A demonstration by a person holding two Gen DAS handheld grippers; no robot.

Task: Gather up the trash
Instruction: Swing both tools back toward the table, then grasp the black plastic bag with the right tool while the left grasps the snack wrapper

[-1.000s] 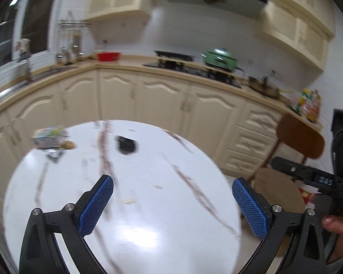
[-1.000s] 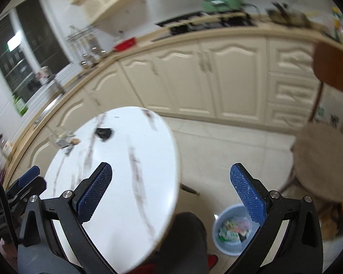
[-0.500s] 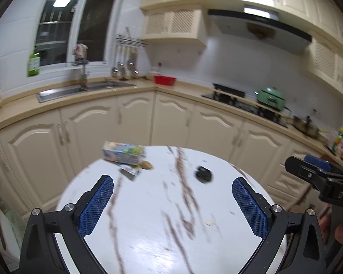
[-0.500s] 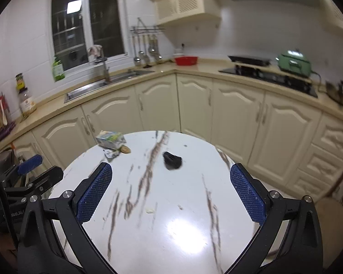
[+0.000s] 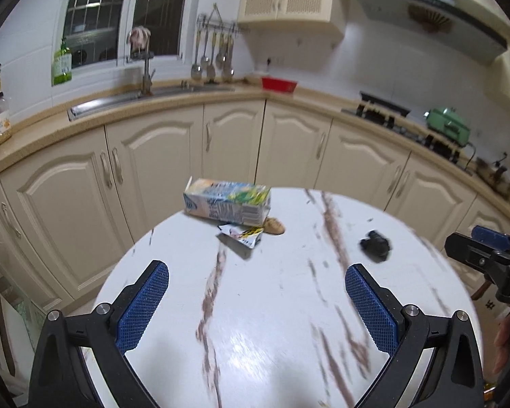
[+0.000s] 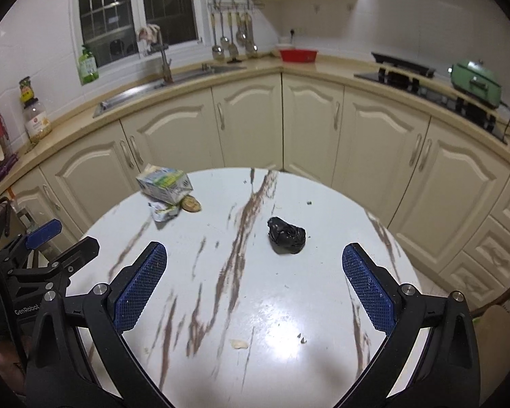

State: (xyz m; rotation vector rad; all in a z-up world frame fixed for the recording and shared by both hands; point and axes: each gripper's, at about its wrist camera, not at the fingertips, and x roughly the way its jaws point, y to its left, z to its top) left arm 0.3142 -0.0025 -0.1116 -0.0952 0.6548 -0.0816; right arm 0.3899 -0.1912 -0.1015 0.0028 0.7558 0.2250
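On the round white marble table [image 5: 272,306] [image 6: 255,289] lie a drink carton [image 5: 227,201] [image 6: 165,183], a torn foil wrapper [image 5: 241,236] [image 6: 163,211], a small brown scrap [image 5: 274,226] [image 6: 191,203] and a crumpled black bag [image 5: 375,245] [image 6: 286,235]. My left gripper [image 5: 255,306] hangs open over the near side of the table, the carton far ahead of it. My right gripper [image 6: 255,292] is open too, with the black bag ahead and slightly right between its fingers' lines. Neither gripper holds anything.
Cream cabinets and a counter with a sink [image 6: 173,78], red bowl [image 6: 297,55], stove [image 6: 404,71] and green pot [image 6: 476,80] curve behind the table. Small crumbs [image 6: 239,343] lie on the near tabletop. The other gripper shows at each view's edge.
Both views have swung left from the floor and chair side to face the table squarely. The carton, wrapper and black bag now sit closer and more central. Both grippers stay open.
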